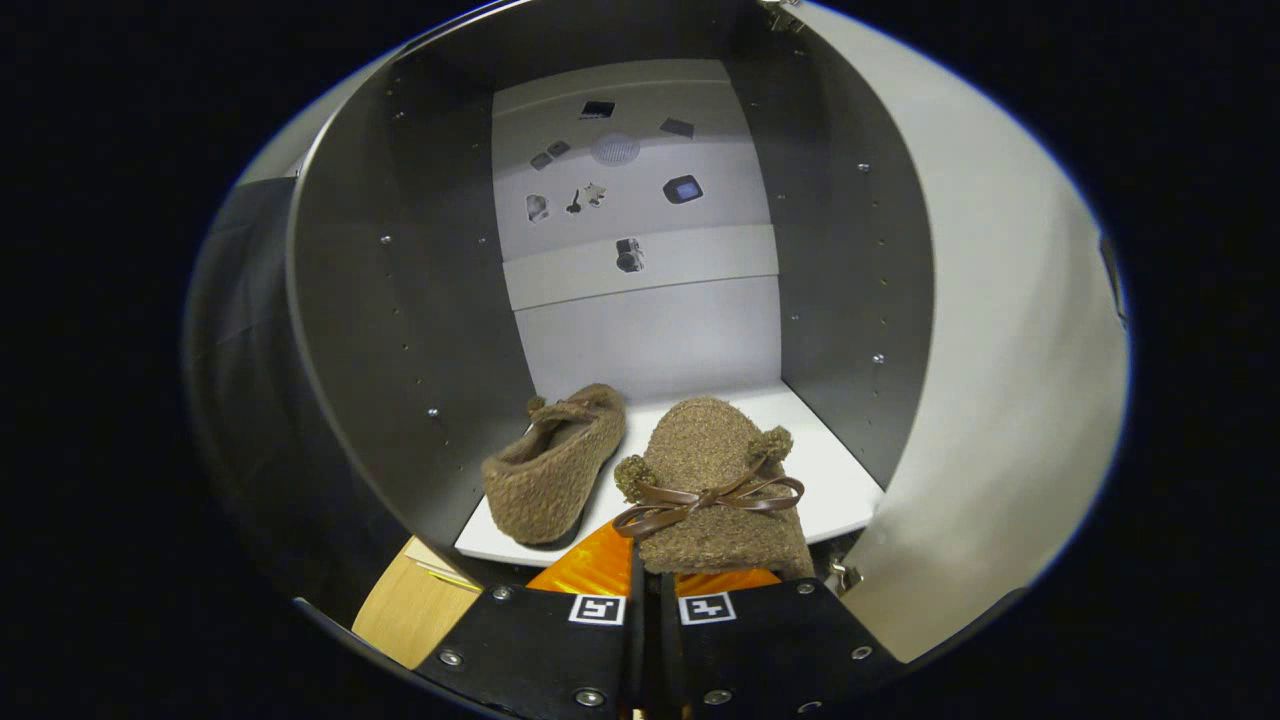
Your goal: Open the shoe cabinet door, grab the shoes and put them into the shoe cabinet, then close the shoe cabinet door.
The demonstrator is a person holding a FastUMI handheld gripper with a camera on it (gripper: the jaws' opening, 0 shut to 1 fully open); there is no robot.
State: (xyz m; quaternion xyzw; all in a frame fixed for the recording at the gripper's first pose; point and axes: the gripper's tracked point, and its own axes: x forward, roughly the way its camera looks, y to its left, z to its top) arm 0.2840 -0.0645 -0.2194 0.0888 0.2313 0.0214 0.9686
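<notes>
Two fuzzy brown slippers are at the open shoe cabinet. One slipper rests on the white shelf inside, tipped against the grey left wall. The second slipper, with a brown bow and pom-poms, points toe-first into the cabinet, its front over the shelf and its heel end over the shelf's front edge. My gripper sits just behind that heel end. Its fingers are nearly together, pinching the slipper's rear edge.
The white cabinet door stands swung open on the right, its hinge near the fingers. Grey side walls flank the shelf. An orange surface lies below the held slipper, and a wooden piece lies lower left.
</notes>
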